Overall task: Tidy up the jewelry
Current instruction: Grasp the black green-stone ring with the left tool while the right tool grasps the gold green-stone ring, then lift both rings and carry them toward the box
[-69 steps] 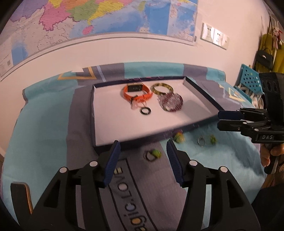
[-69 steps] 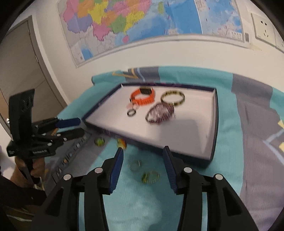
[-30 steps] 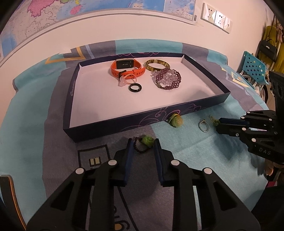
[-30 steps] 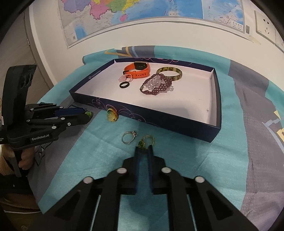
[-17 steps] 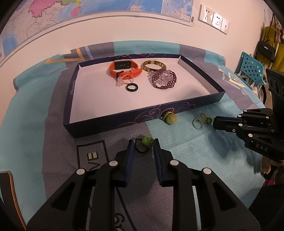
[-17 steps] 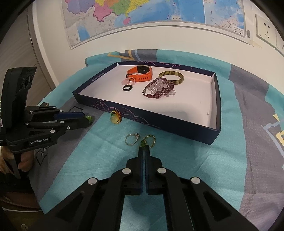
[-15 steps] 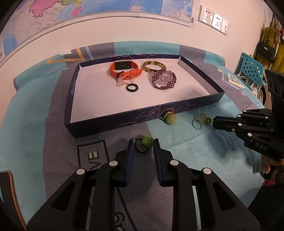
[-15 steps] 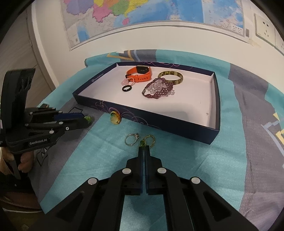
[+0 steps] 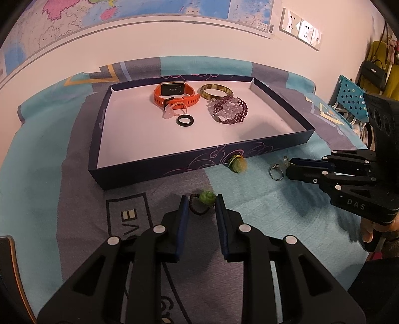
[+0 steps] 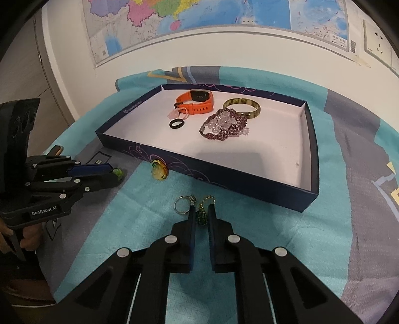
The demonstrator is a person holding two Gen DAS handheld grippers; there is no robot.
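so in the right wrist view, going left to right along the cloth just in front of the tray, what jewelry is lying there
small green bead piece at the left hand-held gripper's tips → yellow-green stone ring with gold band → thin silver ring → gold ring with dark green stone

A home room: wall map (image 10: 189, 22), wall sockets (image 9: 300, 26), hanging handbag (image 9: 372, 74), patterned bedspread (image 10: 349, 224)

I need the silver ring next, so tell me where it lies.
The silver ring lies on the teal cloth outside the tray, in front of its near wall, just left of the right gripper tips and beside the gold earring.
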